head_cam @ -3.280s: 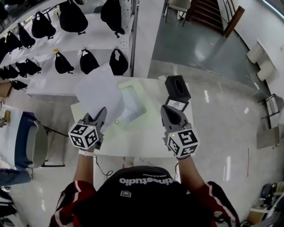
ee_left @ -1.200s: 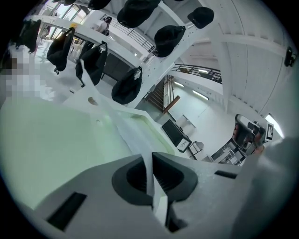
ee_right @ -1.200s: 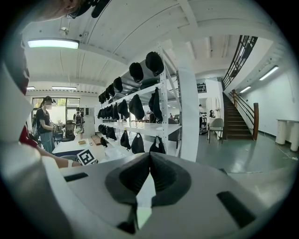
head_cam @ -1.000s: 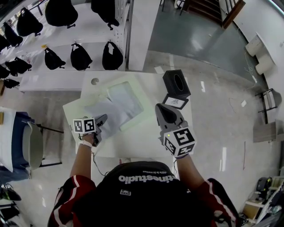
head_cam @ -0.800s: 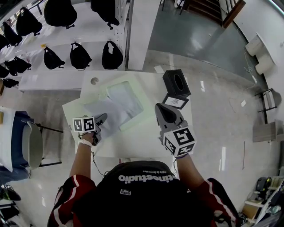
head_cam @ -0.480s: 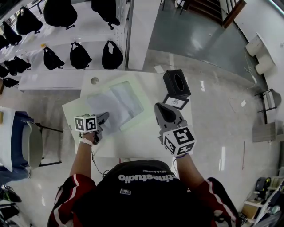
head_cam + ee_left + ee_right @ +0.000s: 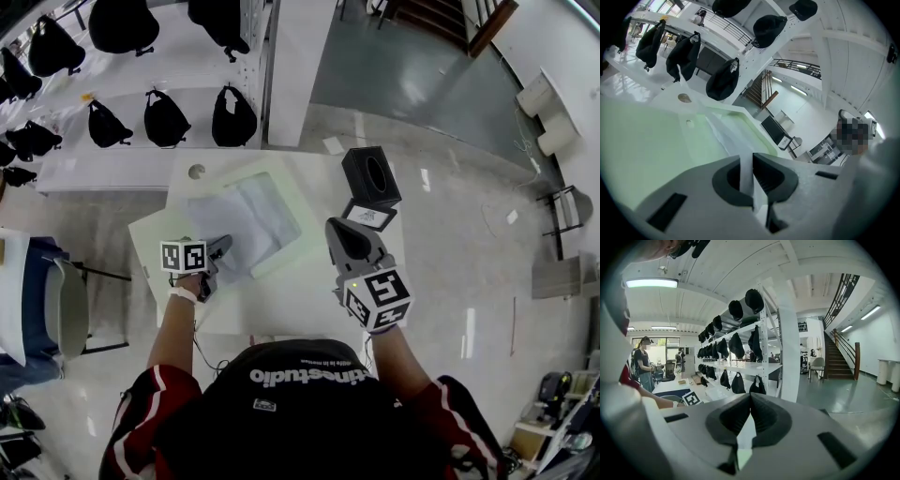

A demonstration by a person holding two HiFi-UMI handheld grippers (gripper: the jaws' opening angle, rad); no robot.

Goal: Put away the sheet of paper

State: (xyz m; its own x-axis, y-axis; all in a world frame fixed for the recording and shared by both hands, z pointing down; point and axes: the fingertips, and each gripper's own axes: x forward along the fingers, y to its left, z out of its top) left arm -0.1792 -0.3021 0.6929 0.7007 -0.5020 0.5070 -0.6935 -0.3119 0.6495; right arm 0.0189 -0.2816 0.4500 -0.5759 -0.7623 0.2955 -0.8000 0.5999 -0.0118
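Note:
The white sheet of paper (image 7: 228, 223) lies flat across the pale green tray (image 7: 302, 217) on the white table (image 7: 281, 300). My left gripper (image 7: 220, 247) is at the sheet's near left corner, shut on its edge. In the left gripper view the paper (image 7: 725, 136) runs as a thin white strip between the closed jaws of the left gripper (image 7: 751, 165) and on towards the tray (image 7: 757, 133). My right gripper (image 7: 336, 228) hovers to the right of the tray, shut with nothing in it. The right gripper (image 7: 750, 398) view shows its jaws meeting at the tips.
A black box with a round hole (image 7: 371, 177) stands at the table's far right, with a small card (image 7: 366, 217) lying in front of it. Racks of black bags (image 7: 165, 117) fill the far left. A chair (image 7: 64, 309) stands left of the table.
The sheet, held up in the air earlier, has come down and now lies flatter over the tray. My left gripper has shifted slightly towards the tray. The right gripper has stayed put.

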